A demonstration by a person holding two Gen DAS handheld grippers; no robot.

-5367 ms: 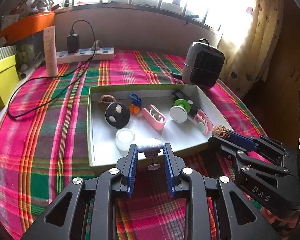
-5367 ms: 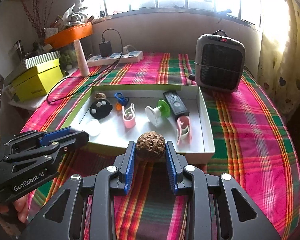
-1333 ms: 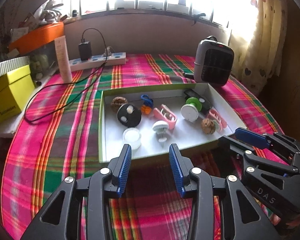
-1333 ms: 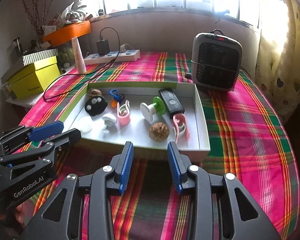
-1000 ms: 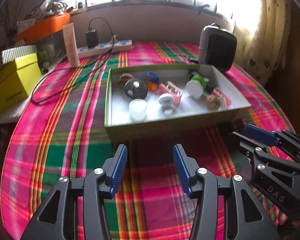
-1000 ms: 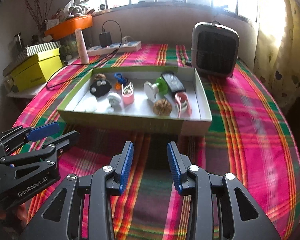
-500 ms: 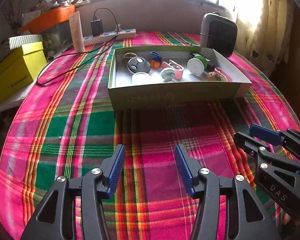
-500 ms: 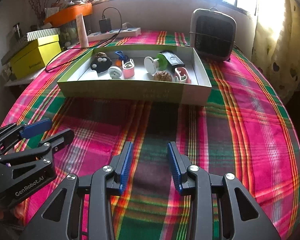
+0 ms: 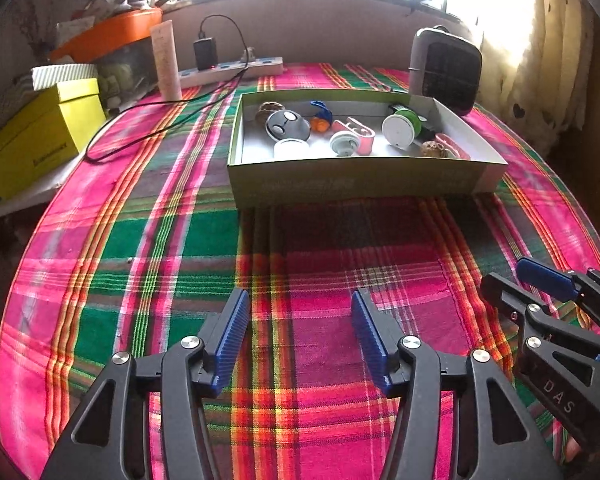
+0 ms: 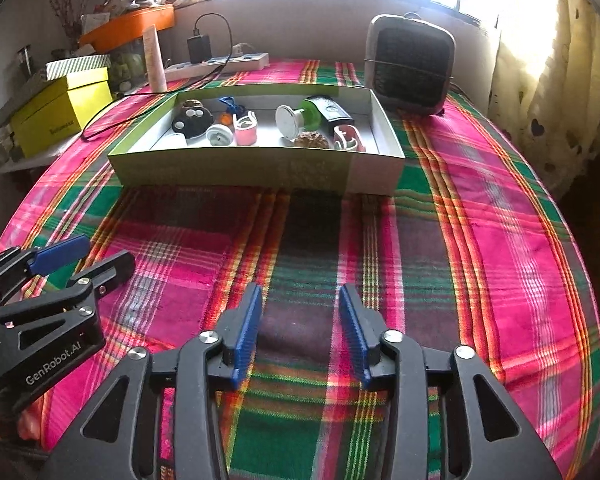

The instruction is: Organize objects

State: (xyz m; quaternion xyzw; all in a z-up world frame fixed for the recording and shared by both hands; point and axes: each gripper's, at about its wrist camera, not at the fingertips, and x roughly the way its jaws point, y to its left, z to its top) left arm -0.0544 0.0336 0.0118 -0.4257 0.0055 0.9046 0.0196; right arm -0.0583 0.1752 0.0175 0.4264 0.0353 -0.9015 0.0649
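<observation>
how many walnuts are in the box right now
2. One walnut lies toward the right end of the box, beside the pink clip. The other walnut sits in the far left corner behind the black round piece. More may be hidden.

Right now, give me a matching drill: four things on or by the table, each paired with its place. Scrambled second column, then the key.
Things:
1. walnut
2. space heater
3. yellow box
4. power strip

Places:
A. off the table's left edge, on a side ledge
B. inside the shallow box, near its right end
C. far edge of the table, under the window, charger plugged in
D. on the tablecloth behind the shallow box's far right corner

Pairs: 1-B, 2-D, 3-A, 4-C
</observation>
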